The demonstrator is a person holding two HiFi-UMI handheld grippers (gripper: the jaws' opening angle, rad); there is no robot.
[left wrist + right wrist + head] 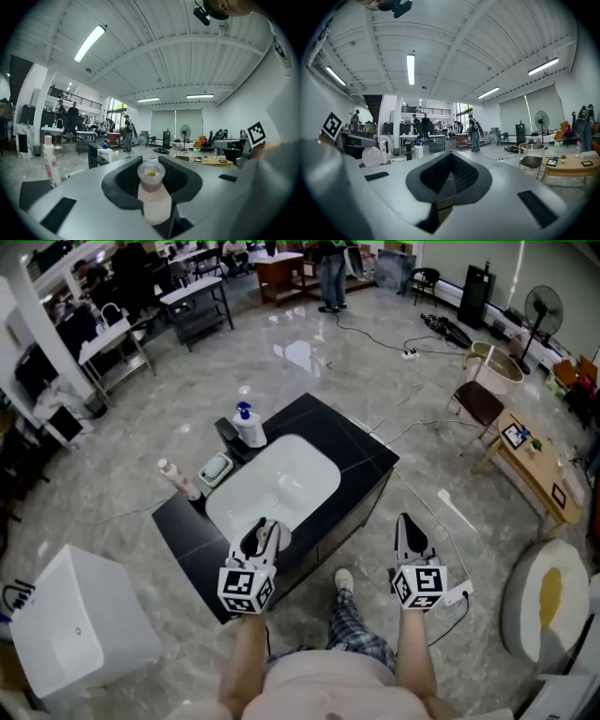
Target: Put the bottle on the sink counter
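**Now: bottle lying along the left jaws, counter below and ahead**

You are carrying the bottle [152, 197] in the left gripper [259, 538]. Its jaws are standing partly apart and pinching the bottle's pale body from both sides. The bottle's long axis is running along the jaws rather than across them. Its body is sitting deep between the pads, and its open mouth is pointing forward, just past the tips. The left gripper view is looking roughly level across the room, so the bottle seems to be lying close to flat, not upright.

From those jaws the counter [352, 451] is lying below and ahead. The tips are hanging over the near rim of the white basin [281, 479], so the hollow is what is sitting straight under and in front of them. Bare black top is showing off to the left of the jaws and off to their right. More of it is lying beyond the basin, near the pump bottle [248, 426].

The right gripper [410, 532] is doing nothing for this. Its jaws are pressed together with nothing between them, and it is hanging out to the right of the counter, over the floor. The left is the nearer gripper and the loaded one.

As I judge it, the coming move is turning on two things. You are needing to slide sideways off the basin to flat black top, and to tip the bottle mouth-up before the jaws let go.
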